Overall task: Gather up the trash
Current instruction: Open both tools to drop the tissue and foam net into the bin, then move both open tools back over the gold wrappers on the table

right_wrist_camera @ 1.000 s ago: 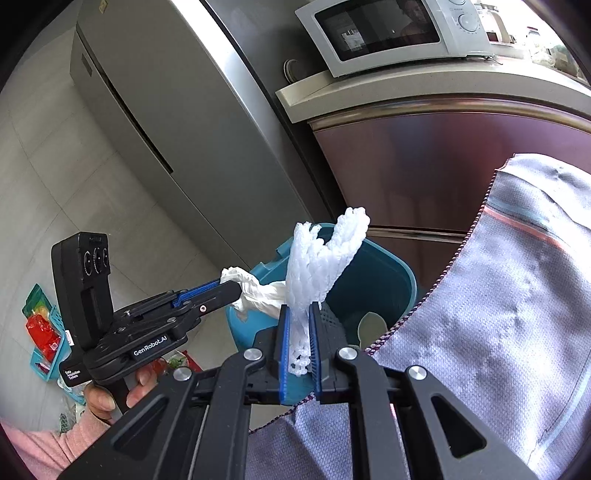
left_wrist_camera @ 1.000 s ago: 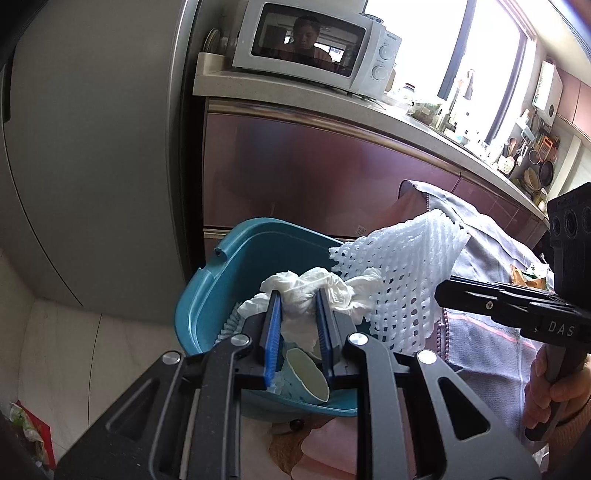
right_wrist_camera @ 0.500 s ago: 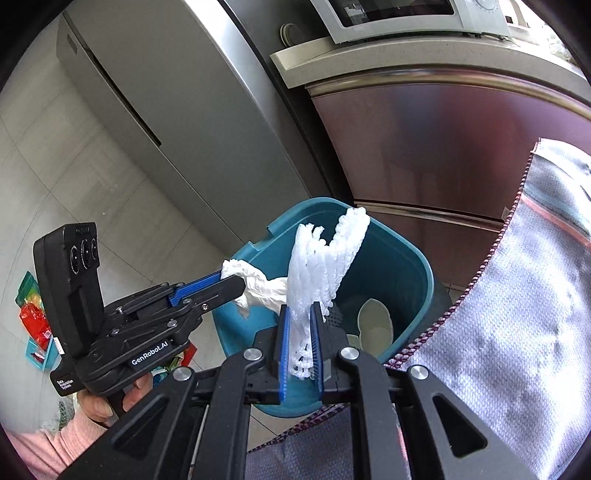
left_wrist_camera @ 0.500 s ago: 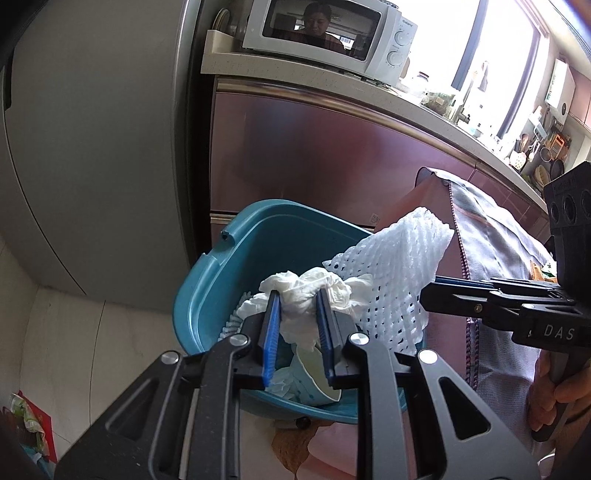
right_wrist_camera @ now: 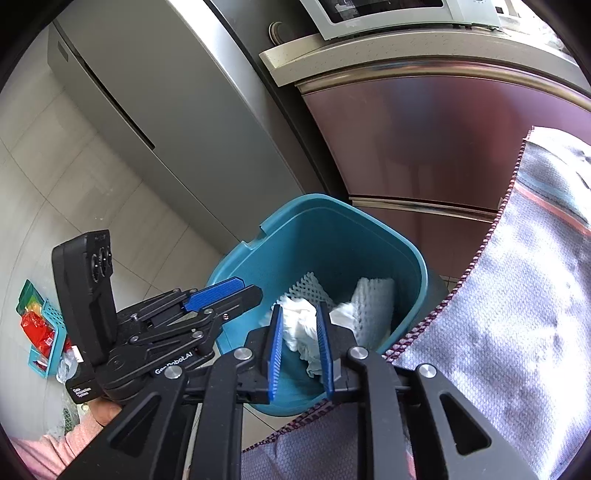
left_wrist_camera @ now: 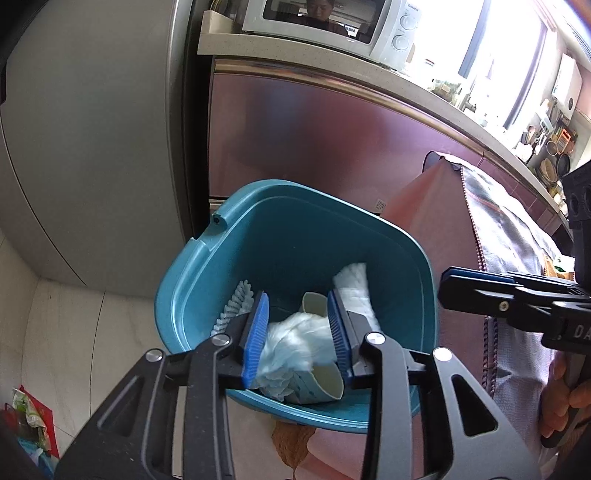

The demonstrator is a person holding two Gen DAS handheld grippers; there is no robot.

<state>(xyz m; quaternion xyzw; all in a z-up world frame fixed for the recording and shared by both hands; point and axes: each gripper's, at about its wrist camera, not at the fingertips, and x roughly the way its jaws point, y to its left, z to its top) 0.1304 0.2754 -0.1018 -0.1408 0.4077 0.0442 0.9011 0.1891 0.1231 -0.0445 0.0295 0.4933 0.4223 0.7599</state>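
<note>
Left gripper point(left_wrist_camera: 298, 334): poised over the bin's near rim, jaws opening, blue pads parted. The crumpled white tissue shows between them but lies down in the bin; the pads do not press on it.
Right gripper point(right_wrist_camera: 300, 345): also above the bin, jaws opening, pads standing apart. White tissue and foam show in the gap, lying below, nothing gripped.
Teal bin point(left_wrist_camera: 295, 206): on the floor against the cabinet front, mouth open to both cameras.
Crumpled tissue point(left_wrist_camera: 295, 347): in the bin, at about 6 o'clock of the basin, blurred in the left wrist view.
White foam net point(right_wrist_camera: 371, 306): inside the bin, against the wall at roughly 3 o'clock in the right wrist view; a second netted piece point(right_wrist_camera: 308, 288) sits near 12 o'clock of the heap.
Paper cups point(left_wrist_camera: 325, 384): one on its side at 6 o'clock under the tissue, another point(left_wrist_camera: 314, 304) just beyond it.
Ribbed white piece point(left_wrist_camera: 234, 306): against the bin wall at 9 o'clock in the left wrist view.
Grey cloth point(right_wrist_camera: 498, 332): draped at 3 o'clock of the bin, its beaded edge just beside the rim.
Person's hand point(left_wrist_camera: 561, 398): wrapped round the right gripper's handle at the far right edge.
Backdrop: grey fridge point(left_wrist_camera: 92, 147) at 10 o'clock, microwave point(left_wrist_camera: 332, 26) on the counter at 12 o'clock.
</note>
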